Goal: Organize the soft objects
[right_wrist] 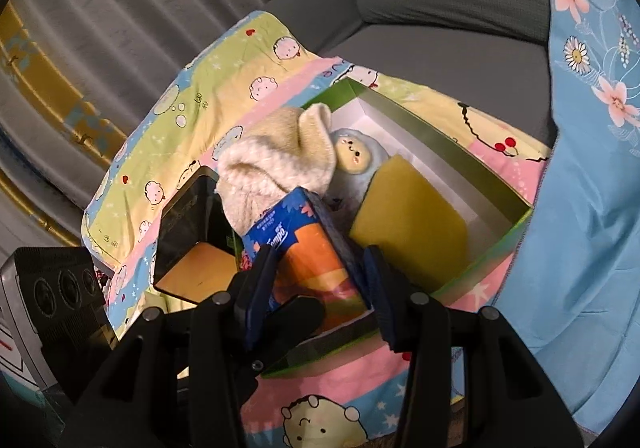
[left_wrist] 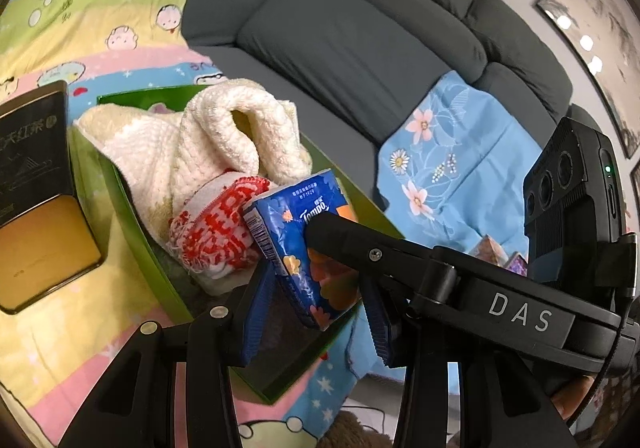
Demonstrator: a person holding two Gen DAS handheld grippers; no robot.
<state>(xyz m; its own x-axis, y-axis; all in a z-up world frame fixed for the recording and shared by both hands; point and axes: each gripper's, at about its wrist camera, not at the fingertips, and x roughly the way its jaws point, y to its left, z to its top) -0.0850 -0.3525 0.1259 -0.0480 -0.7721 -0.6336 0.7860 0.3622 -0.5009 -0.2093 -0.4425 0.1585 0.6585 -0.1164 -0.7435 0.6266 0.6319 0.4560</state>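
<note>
Both hand-held grippers pinch the same tissue pack [left_wrist: 304,248]: the left hand-held gripper [left_wrist: 316,312] clamps its lower end, the right hand-held gripper [right_wrist: 320,288] its orange end, jaws part-closed on it. The pack's long axis runs away from the fingers, tilted over the green box [right_wrist: 480,248]. Beyond it in the box lie the towel [left_wrist: 224,136], sponge [right_wrist: 412,224] and plush [right_wrist: 356,156].

One blue-and-orange tissue pack [left_wrist: 304,248], one cream knitted towel [left_wrist: 224,136], one green cardboard box [right_wrist: 472,164], one yellow sponge [right_wrist: 412,224], one black tea tin [left_wrist: 36,176]
</note>
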